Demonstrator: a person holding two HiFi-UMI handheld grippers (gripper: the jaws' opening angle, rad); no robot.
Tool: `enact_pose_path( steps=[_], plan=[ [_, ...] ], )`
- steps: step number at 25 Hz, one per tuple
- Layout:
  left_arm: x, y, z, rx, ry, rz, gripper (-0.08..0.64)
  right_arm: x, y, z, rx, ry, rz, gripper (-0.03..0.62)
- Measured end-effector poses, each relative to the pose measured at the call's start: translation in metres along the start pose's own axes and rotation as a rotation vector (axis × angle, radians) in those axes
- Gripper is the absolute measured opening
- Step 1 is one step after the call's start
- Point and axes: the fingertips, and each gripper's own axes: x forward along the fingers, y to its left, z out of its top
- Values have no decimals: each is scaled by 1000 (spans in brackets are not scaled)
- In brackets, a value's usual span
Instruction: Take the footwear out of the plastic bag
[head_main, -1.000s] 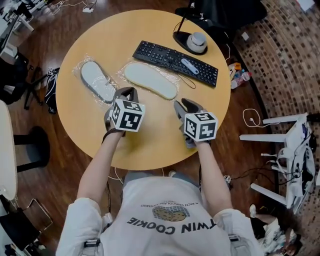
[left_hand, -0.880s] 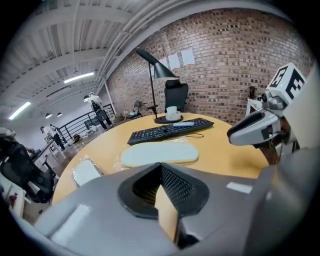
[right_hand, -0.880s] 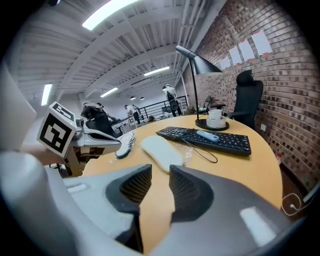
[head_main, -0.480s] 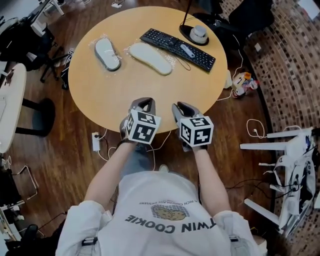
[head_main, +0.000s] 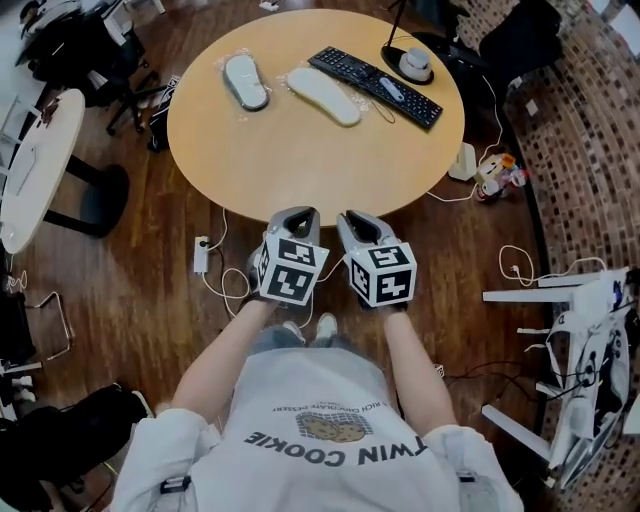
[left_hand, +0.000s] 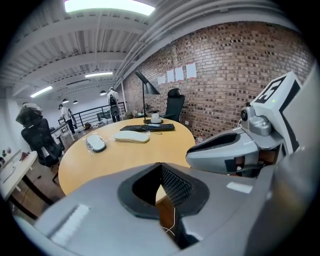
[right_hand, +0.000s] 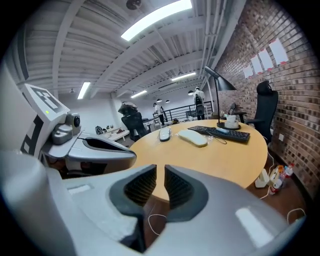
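Two slippers lie at the far side of the round wooden table (head_main: 300, 160). The grey slipper (head_main: 246, 80) sits in a clear plastic bag, and the white slipper (head_main: 323, 95) lies on crinkled plastic beside it. Both show far ahead in the left gripper view, grey (left_hand: 96, 143) and white (left_hand: 131, 136), and in the right gripper view, grey (right_hand: 165, 133) and white (right_hand: 192, 137). My left gripper (head_main: 296, 218) (left_hand: 160, 167) is shut and empty, off the table's near edge above the floor. Beside it, my right gripper (head_main: 358, 222) (right_hand: 160, 172) has just been closing; a narrow gap remains, with nothing in it.
A black keyboard (head_main: 390, 87) and a lamp base (head_main: 413, 63) stand at the table's far right. A power strip (head_main: 201, 255) and cables lie on the floor by the table. A white table (head_main: 40, 160) is at the left, a white rack (head_main: 590, 330) at the right.
Both grippers have drawn back from over the table to beyond its near edge. The table and slippers now lie farther ahead. The slippers have not moved.
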Motion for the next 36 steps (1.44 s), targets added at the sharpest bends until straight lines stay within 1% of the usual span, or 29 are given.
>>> enact_pose_path(
  steps=[2, 5, 8, 11, 13, 15, 18, 22, 30, 36],
  plan=[
    [-16, -3, -7, -19, -16, 2, 6, -8, 20, -4, -2, -3, 19, 49],
    [-41, -6, -19, -27, -41, 12, 6, -20, 49, -9, -8, -15, 35, 43],
    [-68, -8, -41, -45, -55, 12, 6, -32, 82, -19, -12, -28, 38, 35],
    [-99, -8, -63, -77, -91, 7, 6, -45, 118, -32, -29, -48, 38, 29],
    [-115, -9, -72, -95, -120, 4, 6, -52, 138, -38, -47, -59, 41, 25],
    [-129, -14, -81, -101, -131, 3, 6, -62, 152, -49, -54, -52, 40, 21],
    [-151, -28, -96, -110, -148, -6, 6, -81, 167, -66, -57, -46, 21, 18],
    [-177, -37, -110, -121, -173, -16, 6, -98, 187, -75, -75, -59, 1, 18],
    [-203, -32, -116, -132, -184, -37, 6, -106, 212, -75, -62, -62, -21, 18],
    [-216, -41, -112, -127, -187, -36, 6, -121, 215, -73, -52, -72, -22, 18]
  ],
)
